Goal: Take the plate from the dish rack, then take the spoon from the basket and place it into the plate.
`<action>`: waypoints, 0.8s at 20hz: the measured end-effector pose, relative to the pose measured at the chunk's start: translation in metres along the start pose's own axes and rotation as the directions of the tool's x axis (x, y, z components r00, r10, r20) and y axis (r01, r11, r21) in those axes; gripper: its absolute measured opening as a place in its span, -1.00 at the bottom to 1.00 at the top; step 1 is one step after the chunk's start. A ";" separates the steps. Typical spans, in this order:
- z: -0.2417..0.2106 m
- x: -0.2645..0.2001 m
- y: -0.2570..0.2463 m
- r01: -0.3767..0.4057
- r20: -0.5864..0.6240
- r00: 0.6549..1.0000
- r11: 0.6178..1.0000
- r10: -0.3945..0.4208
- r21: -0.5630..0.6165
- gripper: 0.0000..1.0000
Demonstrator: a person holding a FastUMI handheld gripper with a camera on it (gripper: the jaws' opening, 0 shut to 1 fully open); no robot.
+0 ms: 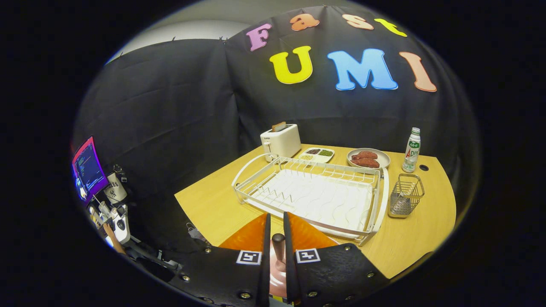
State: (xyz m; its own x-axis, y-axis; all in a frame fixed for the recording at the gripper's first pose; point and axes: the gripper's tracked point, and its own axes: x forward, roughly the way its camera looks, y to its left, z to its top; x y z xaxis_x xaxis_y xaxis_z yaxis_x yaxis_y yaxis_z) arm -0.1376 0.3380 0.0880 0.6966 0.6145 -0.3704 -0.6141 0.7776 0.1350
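Gripper (277, 238) fingers clamp a spoon (278, 251) by its dark handle, pale bowl hanging back toward the camera, directly over the orange plate (251, 236) at six o'clock of the emptied white dish rack (315, 196). Best practice: lower until the bowl nears the plate, then release; wire basket (406, 195) stands at the rack's three o'clock

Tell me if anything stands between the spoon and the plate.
Nothing visible does. The gripper has its fingers closed on the spoon, handle pointing forward, and the orange plate lies directly beneath them, on the table in front of the dish rack.
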 end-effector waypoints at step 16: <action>0.051 -0.033 -0.053 0.119 0.128 0.984 0.993 -0.121 0.026 -0.70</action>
State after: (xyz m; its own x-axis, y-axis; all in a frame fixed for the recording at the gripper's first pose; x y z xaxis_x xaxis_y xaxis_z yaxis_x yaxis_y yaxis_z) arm -0.1093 0.2832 0.1402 0.8075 0.5280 -0.2631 -0.5175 0.8481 0.1136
